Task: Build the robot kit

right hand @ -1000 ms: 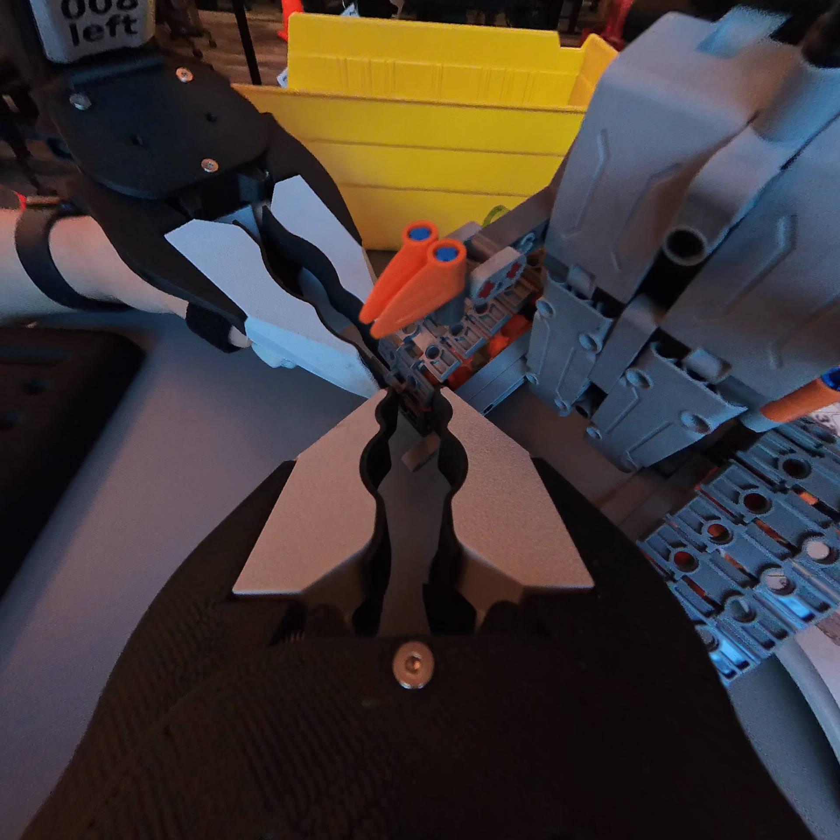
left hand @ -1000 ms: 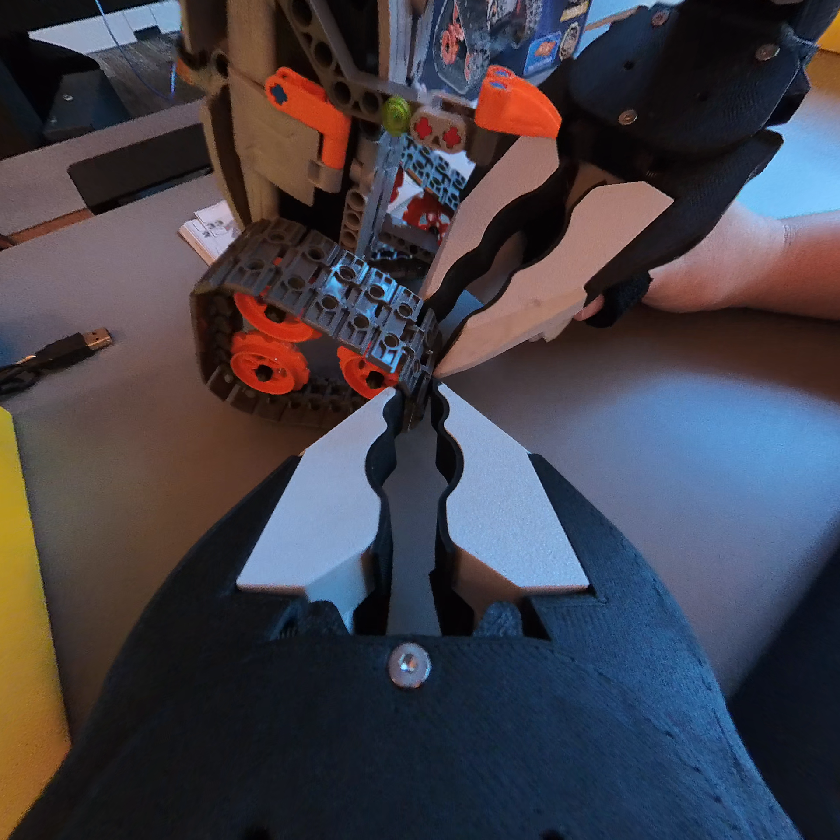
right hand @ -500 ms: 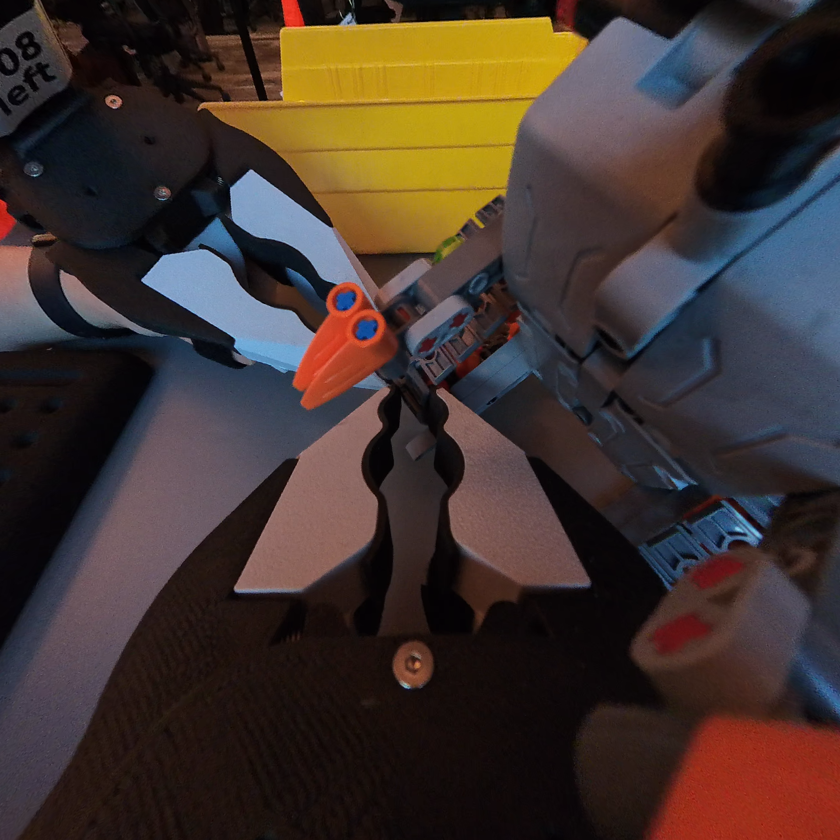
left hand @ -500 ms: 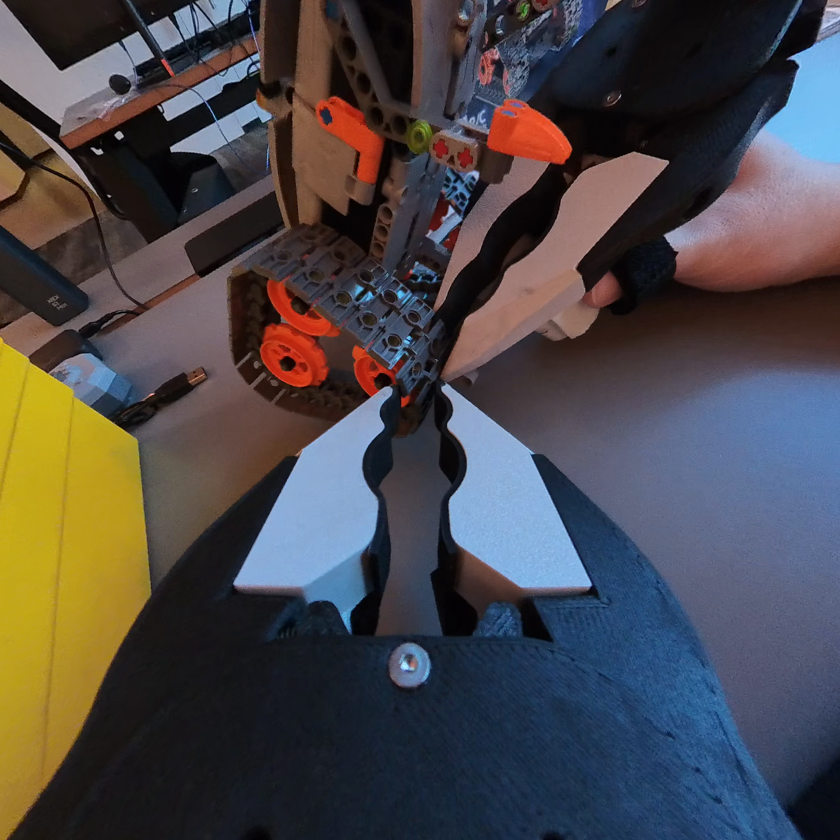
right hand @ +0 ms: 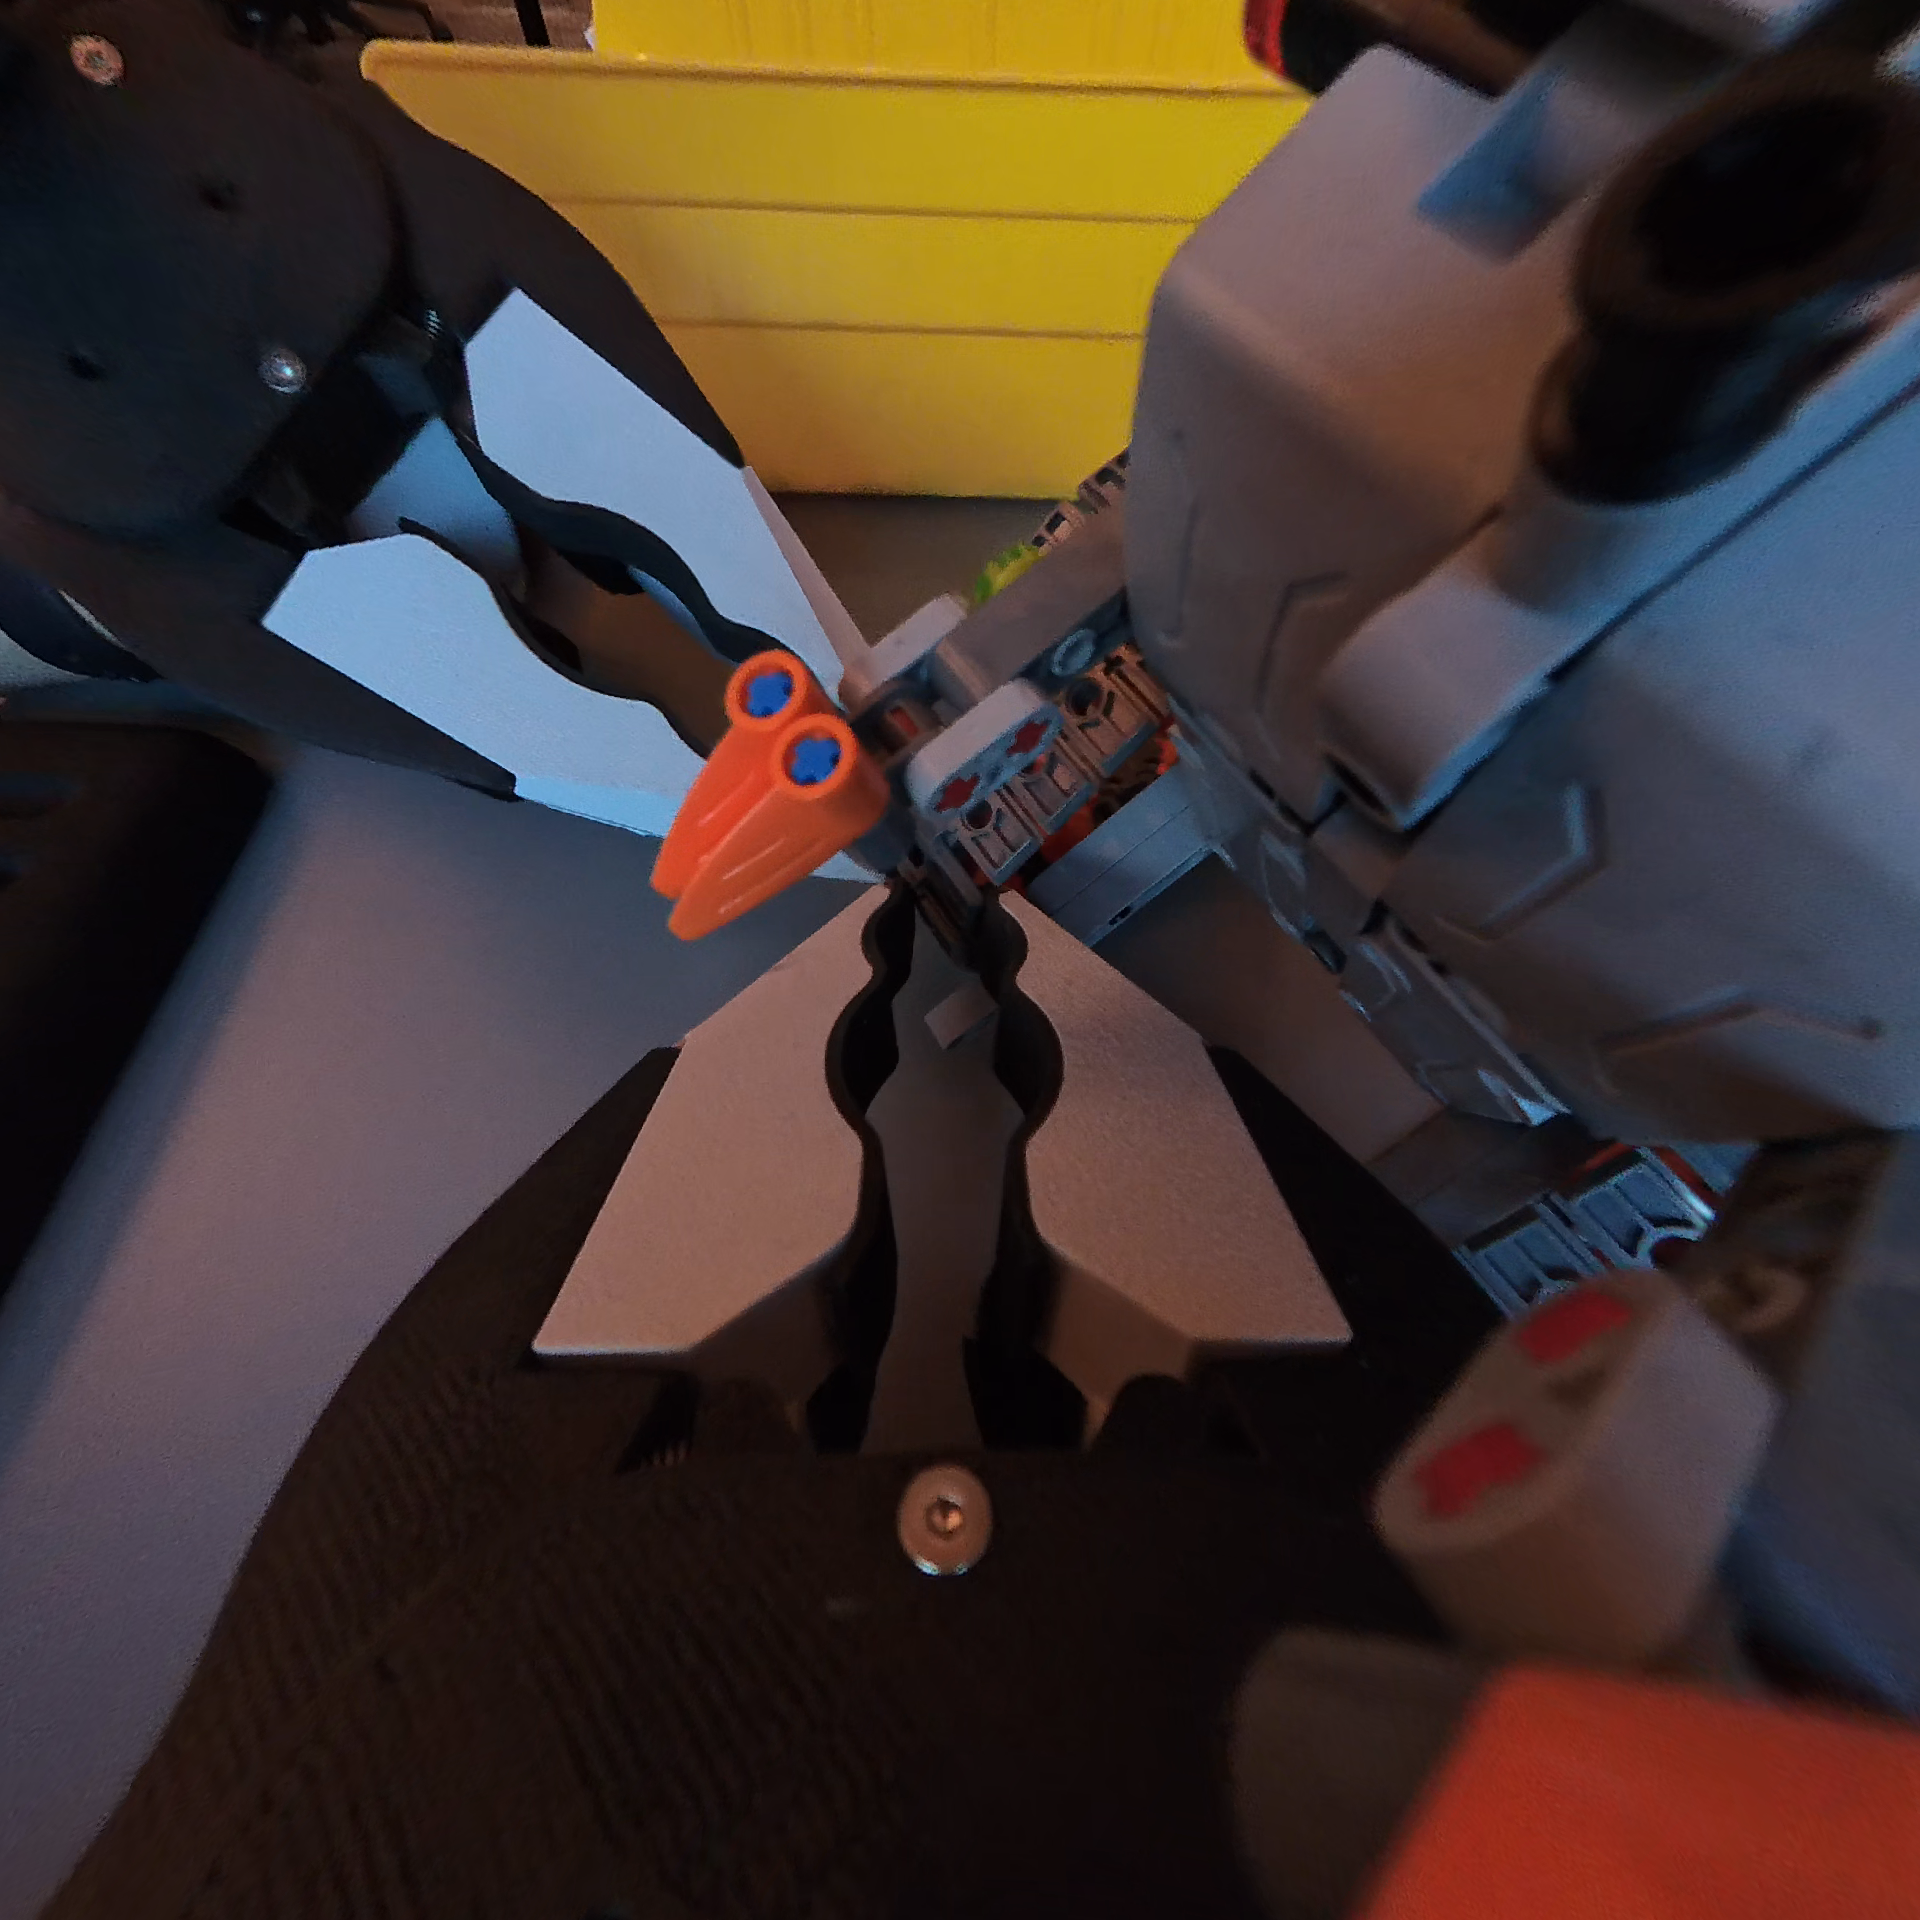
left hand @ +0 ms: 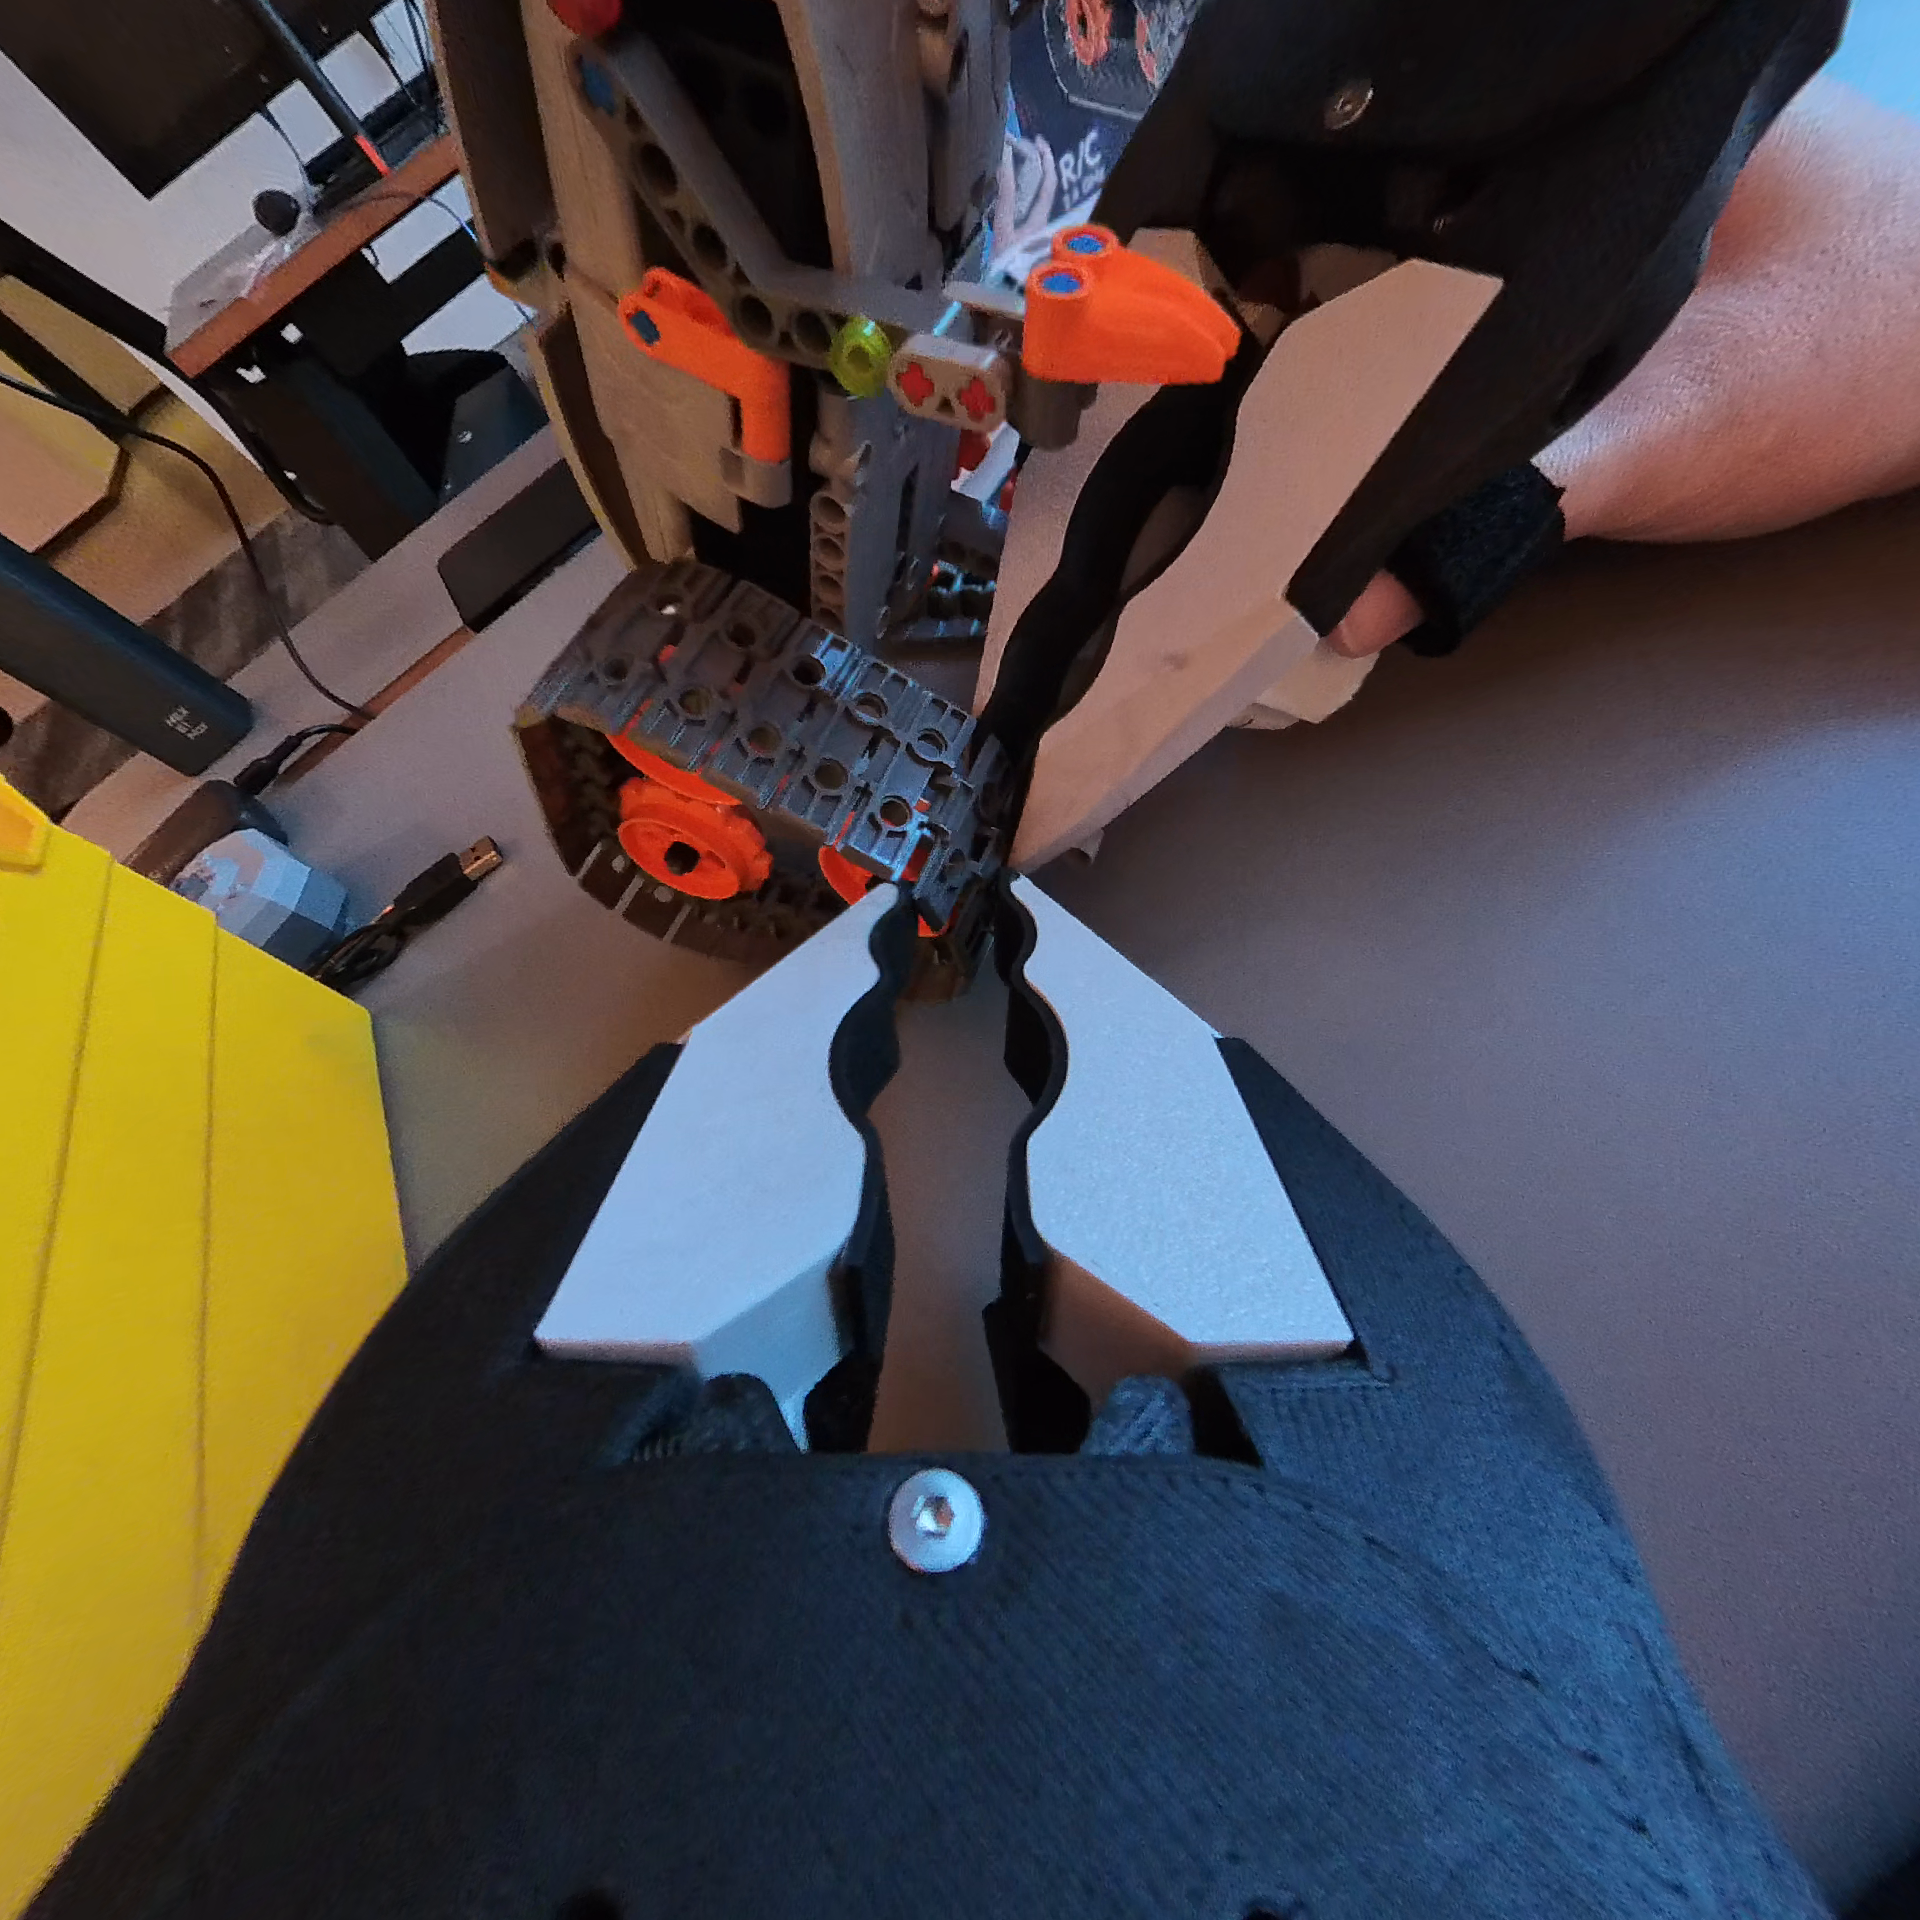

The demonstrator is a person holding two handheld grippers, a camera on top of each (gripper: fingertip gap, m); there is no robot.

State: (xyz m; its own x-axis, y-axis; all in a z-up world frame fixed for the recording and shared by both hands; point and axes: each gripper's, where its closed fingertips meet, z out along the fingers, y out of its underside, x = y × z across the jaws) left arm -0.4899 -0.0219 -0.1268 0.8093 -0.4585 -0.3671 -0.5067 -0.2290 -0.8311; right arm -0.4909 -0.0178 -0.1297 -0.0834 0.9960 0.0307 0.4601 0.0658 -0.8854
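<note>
A grey and orange brick-built tracked vehicle (left hand: 790,312) stands tipped up on end on the grey table (left hand: 1455,1039). Its dark grey track (left hand: 790,748) runs around orange wheels (left hand: 681,842). My left gripper (left hand: 951,894) is shut on the near end of the track. My right gripper (right hand: 945,904) is shut on the same track end from the other side, and it also shows in the left wrist view (left hand: 1013,821). An orange pointed piece (right hand: 758,810) juts out just above both grippers. The vehicle's pale grey body panels (right hand: 1455,623) fill the right of the right wrist view.
A yellow bin (left hand: 156,1195) stands close at the left and shows behind the vehicle in the right wrist view (right hand: 883,260). A USB plug and cable (left hand: 436,883) lie by the bin. A person's hand (left hand: 1714,395) holds the right gripper. A desk with cables stands beyond the table. The tips of both grippers are at nearly the same place.
Both grippers have stayed shut on the track end while the vehicle has swung more upright and to the right. The yellow bin has come further into the left wrist view.
</note>
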